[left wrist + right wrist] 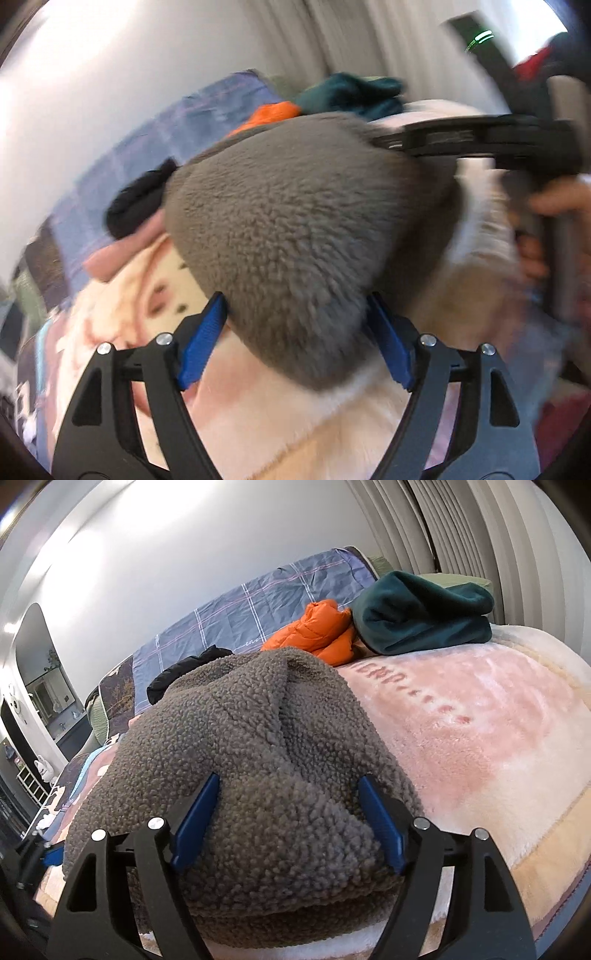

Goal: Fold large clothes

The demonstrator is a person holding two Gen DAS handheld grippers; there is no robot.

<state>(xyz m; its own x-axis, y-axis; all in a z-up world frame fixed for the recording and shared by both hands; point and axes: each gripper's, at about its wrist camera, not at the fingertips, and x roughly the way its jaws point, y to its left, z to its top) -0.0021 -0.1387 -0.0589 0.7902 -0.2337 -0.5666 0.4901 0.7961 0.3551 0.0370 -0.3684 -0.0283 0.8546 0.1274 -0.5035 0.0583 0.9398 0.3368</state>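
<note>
Grey fleece (pixel 236 760) bunches between both grippers' spread jaws on bed (pixel 480 738).

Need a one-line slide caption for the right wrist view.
Right gripper straddles grey fleece garment on pink blanket.

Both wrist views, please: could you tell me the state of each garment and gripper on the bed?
Grey fleece: bunched in a heap on the blanket, not flat.
Left gripper: jaws wide, fleece between them.
Right gripper: jaws wide, fleece between them.
Orange jacket: crumpled.
Green garment: loosely folded.
Black garment: crumpled, partly hidden behind the fleece.
Pink blanket: spread flat.
</note>
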